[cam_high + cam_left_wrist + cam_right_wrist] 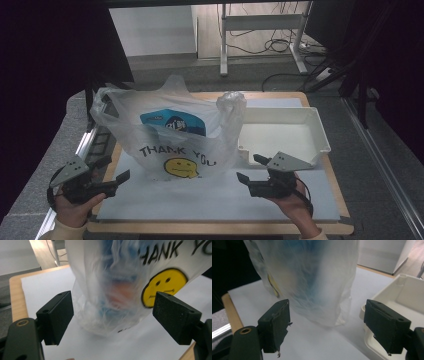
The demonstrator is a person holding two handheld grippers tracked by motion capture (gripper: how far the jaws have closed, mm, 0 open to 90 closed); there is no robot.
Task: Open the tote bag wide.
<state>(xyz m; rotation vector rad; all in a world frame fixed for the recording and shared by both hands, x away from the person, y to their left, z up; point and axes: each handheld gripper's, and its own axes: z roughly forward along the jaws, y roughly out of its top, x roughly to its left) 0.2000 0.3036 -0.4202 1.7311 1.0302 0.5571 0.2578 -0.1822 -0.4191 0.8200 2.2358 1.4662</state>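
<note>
bag (117, 285) contents blurred, top cropped

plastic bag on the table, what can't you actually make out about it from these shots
- Contents of the plastic bag: high view, filmy plastic lets through just a blue label.
- Same contents: left gripper view, blue and orange blur behind the plastic.
- Bag's top: right gripper view, cut off by the upper edge.
- White tray: right gripper view, cut off at the right edge.

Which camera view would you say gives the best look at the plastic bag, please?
The high view: the whole plastic bag stands on the table, its handles, print and smiley face all legible. The left gripper view shows its lower corner, blurred, with part of the print. The right gripper view shows one blurred side beside the white tray.
</note>
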